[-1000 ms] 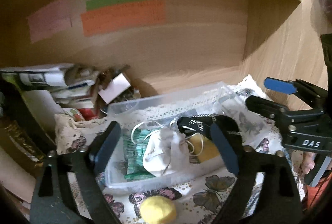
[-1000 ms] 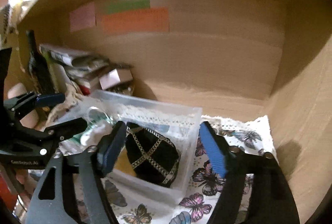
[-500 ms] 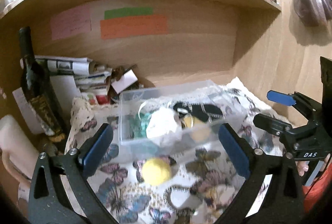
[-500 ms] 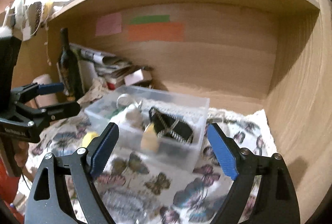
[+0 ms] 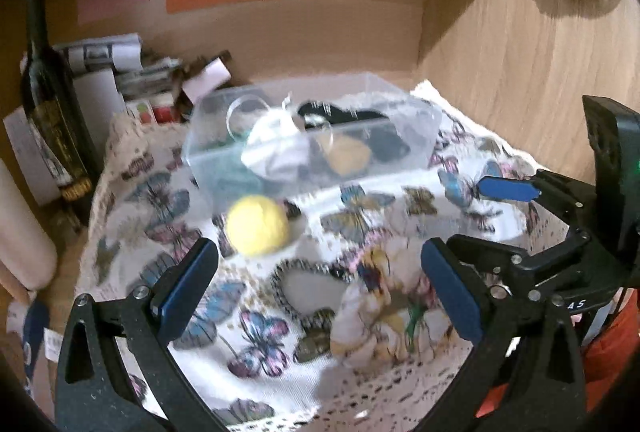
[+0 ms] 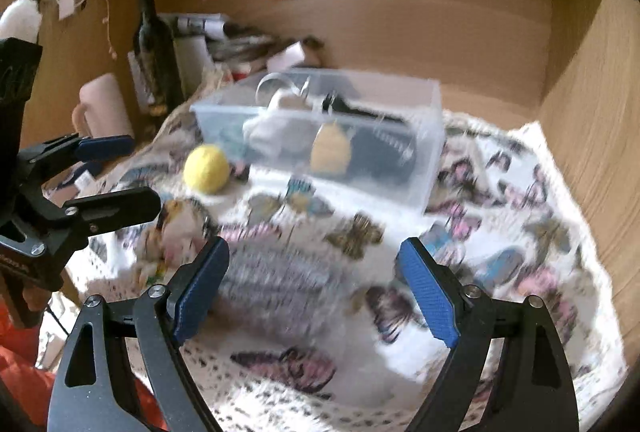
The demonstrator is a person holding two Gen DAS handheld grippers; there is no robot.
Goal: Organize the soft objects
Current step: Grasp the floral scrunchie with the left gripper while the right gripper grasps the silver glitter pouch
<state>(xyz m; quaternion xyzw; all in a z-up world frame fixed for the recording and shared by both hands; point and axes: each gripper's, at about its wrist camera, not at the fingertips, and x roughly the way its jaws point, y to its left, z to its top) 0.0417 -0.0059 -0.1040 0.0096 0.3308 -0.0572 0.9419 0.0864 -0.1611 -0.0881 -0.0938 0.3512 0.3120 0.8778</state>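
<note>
My left gripper (image 5: 318, 288) gapes wide over the butterfly cloth (image 5: 400, 203), holding nothing; my right gripper (image 6: 314, 286) is spread too, empty, its jaws having just opened further; the yellow ball (image 5: 257, 224) lies just near of the clear bin (image 5: 416, 127); a floral pouch (image 5: 384, 312) sits nearer me, right.

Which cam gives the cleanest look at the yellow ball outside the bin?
Left wrist view. The yellow ball sits larger and near the picture's middle, on the butterfly cloth just in front of the clear bin. The right wrist view shows it smaller, off to the left, equally blurred.
</note>
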